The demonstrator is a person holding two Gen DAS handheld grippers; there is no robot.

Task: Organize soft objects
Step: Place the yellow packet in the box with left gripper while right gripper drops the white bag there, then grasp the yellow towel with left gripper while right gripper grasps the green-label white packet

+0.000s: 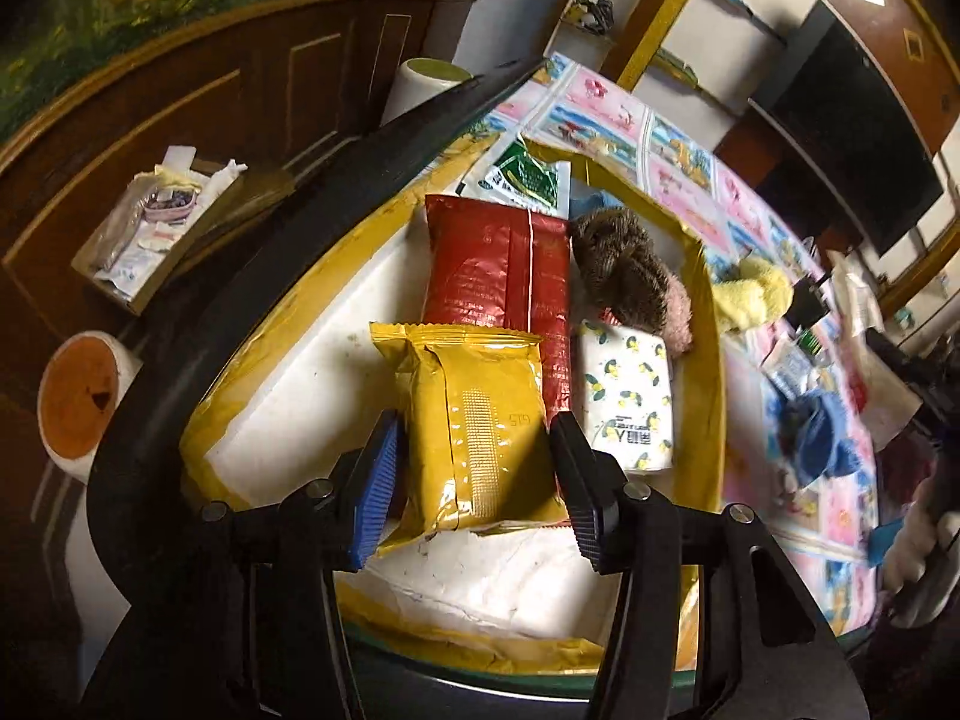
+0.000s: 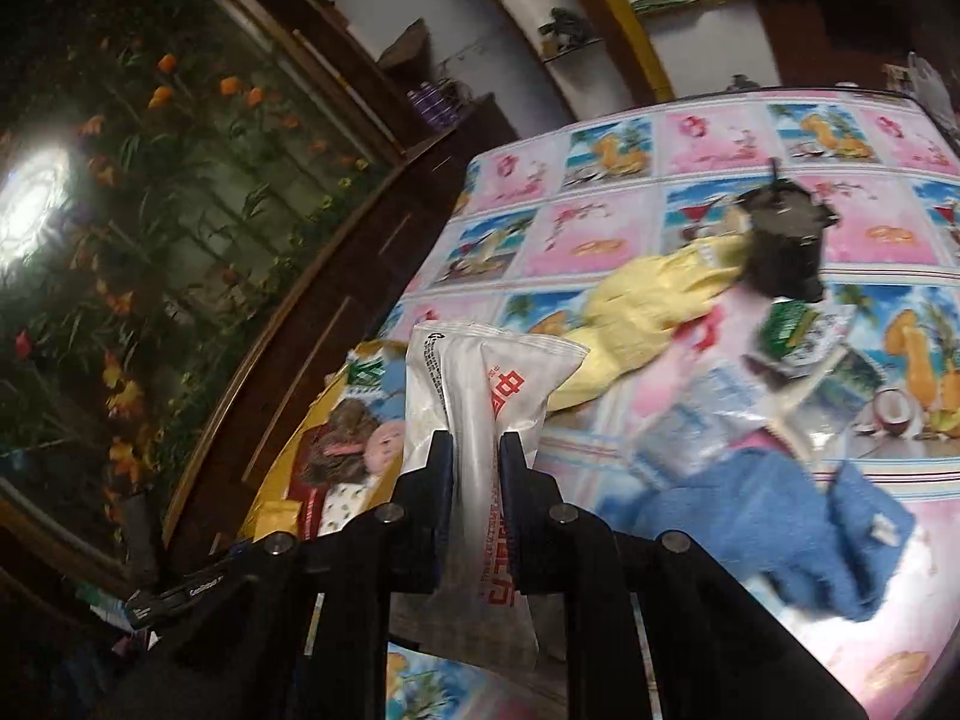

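Note:
In the left wrist view my left gripper [image 1: 474, 456] stands open around a yellow foil packet [image 1: 477, 420], which lies in a white box with yellow-taped rim [image 1: 711, 360]. The box also holds a red foil packet [image 1: 498, 264], a lemon-print tissue pack [image 1: 627, 396], a brown and pink plush toy [image 1: 624, 264] and a green sachet [image 1: 522, 177]. In the right wrist view my right gripper [image 2: 474, 450] is shut on a white packet with red print [image 2: 480, 420], held above the table, right of the box [image 2: 270, 516].
The table has a pink and blue picture cloth [image 2: 600, 228]. On it lie a yellow cloth [image 2: 654, 294], a blue towel [image 2: 780, 528], a clear plastic bag [image 2: 690, 420], a green-labelled packet [image 2: 792, 330] and a dark object [image 2: 786, 240]. Dark wooden cabinets [image 1: 180, 120] stand on the left.

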